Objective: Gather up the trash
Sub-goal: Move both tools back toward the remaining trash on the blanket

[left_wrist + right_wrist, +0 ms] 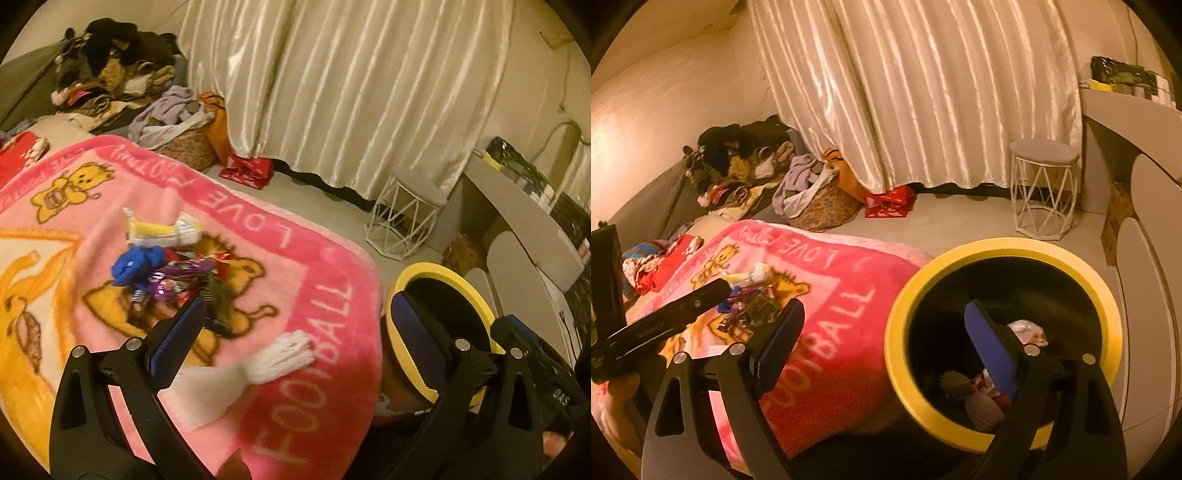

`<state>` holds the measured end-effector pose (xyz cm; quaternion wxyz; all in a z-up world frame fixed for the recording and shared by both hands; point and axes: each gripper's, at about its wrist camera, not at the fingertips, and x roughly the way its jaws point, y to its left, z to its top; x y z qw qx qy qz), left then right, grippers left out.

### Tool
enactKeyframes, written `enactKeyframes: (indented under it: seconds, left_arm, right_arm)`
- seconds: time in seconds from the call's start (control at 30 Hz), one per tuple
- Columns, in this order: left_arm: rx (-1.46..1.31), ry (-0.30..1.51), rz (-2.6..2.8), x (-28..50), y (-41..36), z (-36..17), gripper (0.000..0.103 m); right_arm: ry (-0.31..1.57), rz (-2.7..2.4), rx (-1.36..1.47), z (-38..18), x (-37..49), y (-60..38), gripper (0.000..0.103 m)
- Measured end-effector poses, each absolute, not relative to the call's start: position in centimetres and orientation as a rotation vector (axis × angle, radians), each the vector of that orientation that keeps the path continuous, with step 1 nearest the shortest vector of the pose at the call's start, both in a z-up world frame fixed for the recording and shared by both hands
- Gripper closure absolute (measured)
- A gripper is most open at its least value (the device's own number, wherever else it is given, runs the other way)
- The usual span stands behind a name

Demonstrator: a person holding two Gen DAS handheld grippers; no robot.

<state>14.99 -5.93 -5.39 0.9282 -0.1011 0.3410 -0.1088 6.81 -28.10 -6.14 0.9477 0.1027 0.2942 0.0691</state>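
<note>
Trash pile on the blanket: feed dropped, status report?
Both claws, left and right, open, empty. Wrapper pile on pink blanket; yellow-rimmed bin beside the bed. Nothing blocking.

Pink blanket (229, 206) showing a deeper pink border with white lettering and yellow cartoon bears outlined in brown. Black bin (1004, 332) wearing a bright yellow rim. Wrapper pile (173, 273) mixing blue, purple, red and white-and-yellow pieces. White tissue (280, 356) lying pale against the pink. Cream satin curtain (351, 81) shimmering in vertical stripes of light. White wire stool (1043, 192) carrying a grey top. Red bag (247, 171) glowing glossy. Black grippers bearing blue pads (991, 350).
</note>
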Motion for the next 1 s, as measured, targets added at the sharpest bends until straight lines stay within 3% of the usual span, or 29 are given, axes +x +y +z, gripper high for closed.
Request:
enactKeyframes:
  seconds: [1.0]
  left_arm:
    - [-0.306, 0.676, -0.041, 15.3, 6.4, -6.9, 0.011]
  right_arm:
    - [0.701, 0.303, 0.024, -8.5, 8.5, -16.1, 0.016]
